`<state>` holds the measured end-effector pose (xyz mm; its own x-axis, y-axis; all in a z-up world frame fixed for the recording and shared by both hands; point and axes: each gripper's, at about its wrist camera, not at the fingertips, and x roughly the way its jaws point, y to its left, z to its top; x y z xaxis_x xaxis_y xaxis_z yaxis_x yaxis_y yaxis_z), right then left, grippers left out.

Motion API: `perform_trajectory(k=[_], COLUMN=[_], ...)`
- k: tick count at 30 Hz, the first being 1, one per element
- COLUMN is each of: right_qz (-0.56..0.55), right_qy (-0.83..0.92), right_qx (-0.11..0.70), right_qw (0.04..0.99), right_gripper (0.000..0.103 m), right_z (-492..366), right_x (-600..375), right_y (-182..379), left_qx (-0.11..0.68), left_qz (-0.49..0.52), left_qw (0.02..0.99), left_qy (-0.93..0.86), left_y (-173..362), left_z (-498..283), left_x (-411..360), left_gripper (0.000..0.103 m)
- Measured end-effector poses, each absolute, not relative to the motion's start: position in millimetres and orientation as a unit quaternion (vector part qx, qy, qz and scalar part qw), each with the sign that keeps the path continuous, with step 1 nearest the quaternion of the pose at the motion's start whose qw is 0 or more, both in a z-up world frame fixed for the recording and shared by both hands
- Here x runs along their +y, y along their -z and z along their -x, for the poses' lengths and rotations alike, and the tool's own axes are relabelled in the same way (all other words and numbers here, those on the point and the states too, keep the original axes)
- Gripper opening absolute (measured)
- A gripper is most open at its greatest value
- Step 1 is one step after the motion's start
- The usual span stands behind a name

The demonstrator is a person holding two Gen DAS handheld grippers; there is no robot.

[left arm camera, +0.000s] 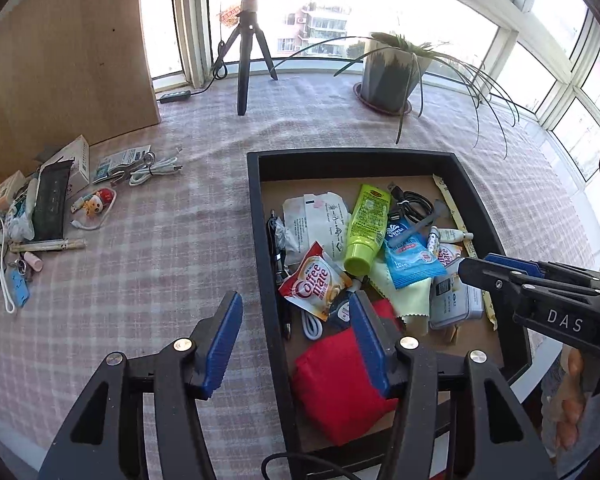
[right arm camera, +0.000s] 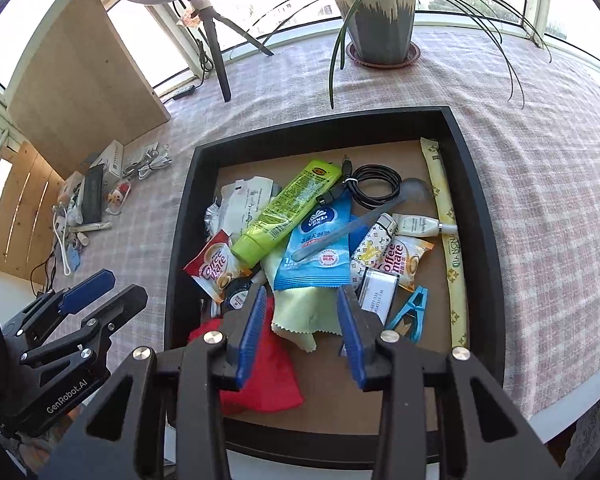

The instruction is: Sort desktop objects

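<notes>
A black tray [right arm camera: 180,216] is seen on the pink checked tablecloth [right arm camera: 540,184], filled with sorted small things. Against its near left corner a red pouch [left arm camera: 336,384] is laid, and a pale yellow cloth [right arm camera: 300,316] is spread just beside it, partly under a blue wet-wipe packet [right arm camera: 316,248]. A lime green tube [right arm camera: 284,212] is tilted across the heap, with a Coffee mate sachet [left arm camera: 316,284] to its left and a coiled black cable [right arm camera: 376,186] toward the far wall. A long cream stick pack [right arm camera: 448,240] is laid along the right wall, and a blue clip [right arm camera: 412,312] is found near it.

The left gripper [left arm camera: 296,320] is held spread wide, nothing clasped, one finger over the cloth outside the tray and the other over the red pouch. The right gripper [right arm camera: 302,316] is parted too, with the yellow cloth seen through the gap but not pinched.

Further left on the table, unsorted items [left arm camera: 40,208] are piled beside a white cable [left arm camera: 156,168]. A potted plant [left arm camera: 388,76] and a tripod [left arm camera: 244,52] are placed by the window.
</notes>
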<state>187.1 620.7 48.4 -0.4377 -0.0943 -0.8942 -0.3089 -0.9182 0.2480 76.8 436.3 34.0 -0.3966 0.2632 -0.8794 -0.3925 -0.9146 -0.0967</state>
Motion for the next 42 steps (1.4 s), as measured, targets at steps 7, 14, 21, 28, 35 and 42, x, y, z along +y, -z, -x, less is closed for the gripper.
perform_trajectory(k=[7,14,21,28,35,42], right_qz=[0.520,0.519,0.529,0.530,0.530,0.540], right_qy=[-0.834,-0.838,-0.834,-0.835,-0.834,-0.827], right_qx=[0.180,0.171,0.156,0.144,0.152,0.153], right_qw=[0.037,0.011,-0.013,-0.014,-0.013,-0.013], right_gripper=[0.040,0.045,0.047,0.050,0.052,0.052], right_z=[-163,-140,-121,-113,-110,-103], right_x=[560,488,423,381,357,344], right_y=[-57,-57,-49,-38,-26,-12], left_qx=[0.043,0.014,-0.007,-0.023,-0.017,-0.022], left_qz=[0.504,0.510,0.517,0.525,0.535,0.527], left_qw=[0.162,0.121,0.085,0.064,0.057,0.058], left_qy=[-0.847,-0.851,-0.851,-0.848,-0.843,-0.847], left_y=[-43,-35,-23,-8,8,17], left_z=[-70,-61,-59,-56,-52,-50], left_x=[371,290,221,175,148,135], left_gripper=[0.059,0.059,0.060,0.060,0.060,0.060])
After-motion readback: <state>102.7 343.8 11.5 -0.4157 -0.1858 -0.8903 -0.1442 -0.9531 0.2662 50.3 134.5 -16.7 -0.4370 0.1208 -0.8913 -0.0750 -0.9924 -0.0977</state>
